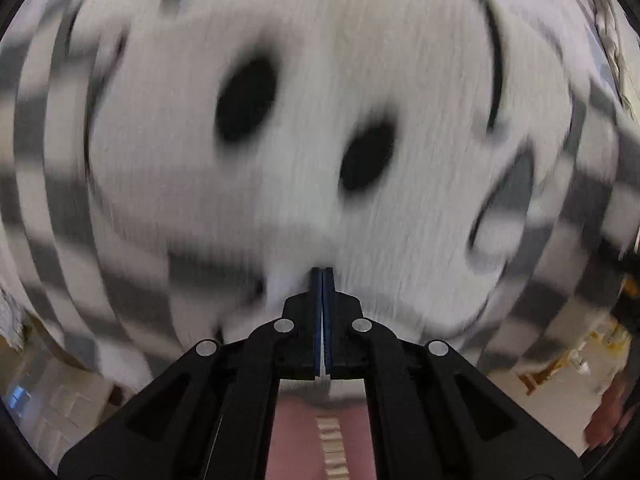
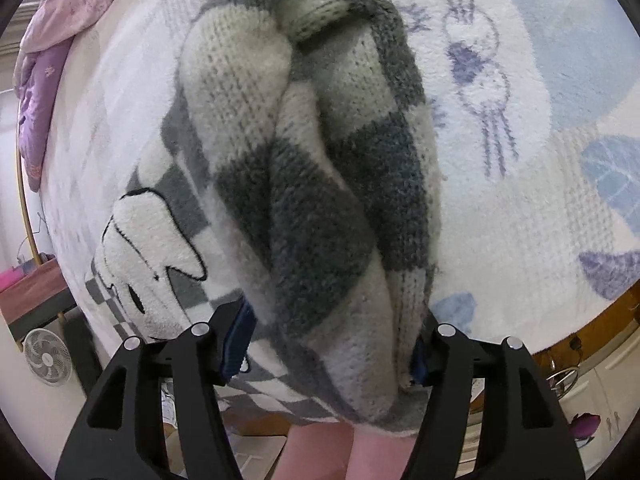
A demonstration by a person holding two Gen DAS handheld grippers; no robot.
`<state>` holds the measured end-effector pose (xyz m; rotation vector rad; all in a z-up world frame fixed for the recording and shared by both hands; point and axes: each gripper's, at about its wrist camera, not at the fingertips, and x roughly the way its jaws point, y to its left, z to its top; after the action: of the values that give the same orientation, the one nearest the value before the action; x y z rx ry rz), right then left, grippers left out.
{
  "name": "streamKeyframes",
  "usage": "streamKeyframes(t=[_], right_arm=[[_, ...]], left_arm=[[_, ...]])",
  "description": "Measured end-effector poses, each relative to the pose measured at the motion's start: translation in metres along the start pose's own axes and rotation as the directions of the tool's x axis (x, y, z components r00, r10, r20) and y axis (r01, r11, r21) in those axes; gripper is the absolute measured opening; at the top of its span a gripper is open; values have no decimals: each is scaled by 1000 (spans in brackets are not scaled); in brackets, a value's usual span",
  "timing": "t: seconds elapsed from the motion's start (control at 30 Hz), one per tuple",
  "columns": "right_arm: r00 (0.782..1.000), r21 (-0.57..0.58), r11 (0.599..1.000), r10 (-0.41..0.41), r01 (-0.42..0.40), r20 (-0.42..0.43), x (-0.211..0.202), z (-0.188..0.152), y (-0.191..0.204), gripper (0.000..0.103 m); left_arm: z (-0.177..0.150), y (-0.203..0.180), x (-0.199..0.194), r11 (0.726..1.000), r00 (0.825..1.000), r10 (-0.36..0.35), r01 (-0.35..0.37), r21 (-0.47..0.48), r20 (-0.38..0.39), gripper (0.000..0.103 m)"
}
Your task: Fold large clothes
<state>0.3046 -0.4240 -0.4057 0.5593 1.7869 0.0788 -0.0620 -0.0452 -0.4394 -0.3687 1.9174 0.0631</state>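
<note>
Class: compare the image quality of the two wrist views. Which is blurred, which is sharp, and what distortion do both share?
Left wrist view: the sweater is smeared by motion blur, though the left gripper stays crisp. Right wrist view: sharp knit texture on the sweater, evenly lit. Both show fisheye bulging with dark corners.

My left view is smeared with motion blur: the sweater [image 1: 320,128] is streaked, its dark spots soft-edged, only my own left gripper [image 1: 322,280] sharp. My right view is crisp, knit stitches clear under soft, even daylight with faint shadows in the folds. Both bend hard at the rims, with black corners
</note>
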Motion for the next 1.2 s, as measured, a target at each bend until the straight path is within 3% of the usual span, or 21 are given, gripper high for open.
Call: streamKeyframes(t=[0.07, 0.1, 0.17, 0.3, 0.37, 0.43, 0.53, 0.6, 0.73, 0.87, 1.0, 1.1, 1.2], right_arm=[[1000, -23, 1000, -17, 18, 23, 1, -5, 4, 60], [999, -30, 999, -27, 28, 31, 0, -7, 1, 60], [998, -29, 999, -41, 42, 55, 4, -11, 1, 60], [995, -27, 999, -33, 35, 90, 0, -25, 4, 60], [994, -29, 999, -26, 30, 108, 0, -30, 5, 60], [992, -39, 998, -35, 40, 121, 2, -32, 4, 60], [993, -32, 999, -33, 37, 115, 4, -31, 0, 61], [993, -33, 999, -25, 29, 112, 4, -28, -1, 61], [993, -29, 999, -40, 43, 109, 4, -21, -13, 70], [985, -53, 998, -15, 24, 171, 7, -15, -25, 80], [986, -60, 998, 6, 4, 165, 22, -8, -34, 88], [999, -18, 999, 31, -31, 23, 46, 7, -46, 94], [998, 0, 999, 49, -49, -39, 51, 19, -53, 94]], left_arm=[[-28, 20, 32, 995, 995, -76, 72, -68, -61, 1], [-37, 26, 36, 993, 995, -100, 101, -64, 13, 3], [-45, 30, 30, 991, 990, -121, 125, -45, 75, 2], [-74, 33, 27, 994, 993, -109, 108, 28, 49, 2], [-81, 43, 31, 989, 987, -141, 144, -33, 70, 2], [-81, 42, 26, 989, 988, -126, 132, -60, 93, 2], [-78, 29, -2, 997, 993, -74, 71, 34, 96, 0], [-67, 28, -41, 993, 975, -121, 115, 40, 186, 0], [-15, 22, -96, 994, 945, -90, 69, 79, 314, 0], [36, 15, -81, 998, 969, -45, 32, 58, 243, 0], [54, 17, -87, 997, 967, -24, 3, 83, 254, 2], [53, 16, -85, 997, 967, -52, 35, 70, 251, 4], [26, 37, -77, 997, 970, -45, 27, 79, 240, 4]])
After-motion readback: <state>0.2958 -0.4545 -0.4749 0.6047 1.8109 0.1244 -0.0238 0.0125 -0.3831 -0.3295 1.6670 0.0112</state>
